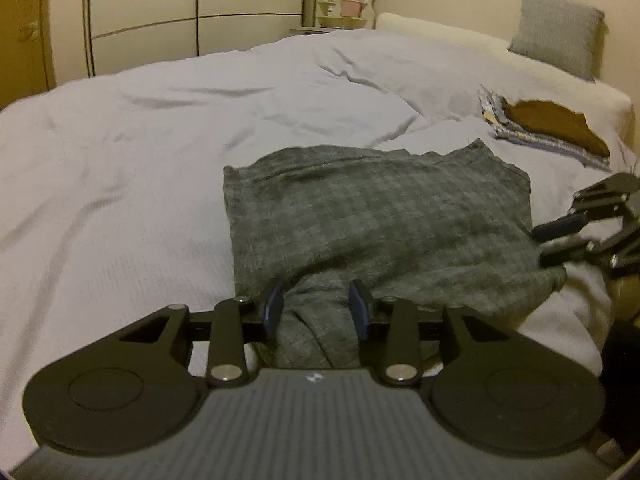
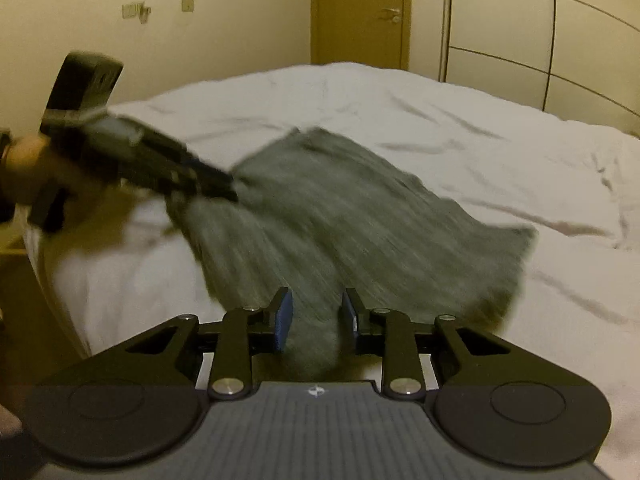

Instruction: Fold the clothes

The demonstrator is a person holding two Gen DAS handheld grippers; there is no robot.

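Grey checked garment (image 1: pixel 376 216) lies on the bed (image 1: pixel 120 152) near its front edge, partly folded, with its near edge bunched up toward both grippers. Left gripper (image 1: pixel 318 306): jaws partly apart, a ridge of grey cloth sits between the pads; can't tell if they pinch it, looks loose. Right gripper (image 2: pixel 316 314): same picture, jaws partly apart with a tongue of cloth running up between them; grip unclear, and the view is motion-blurred. Each gripper has one near corner, likely so the edge can be carried over evenly for a fold. A stack of folded clothes (image 1: pixel 548 128) sits well apart toward the pillow (image 1: pixel 558 32), probably the finished pile. Wardrobe (image 1: pixel 192 8) and door (image 2: pixel 360 12) stand behind.
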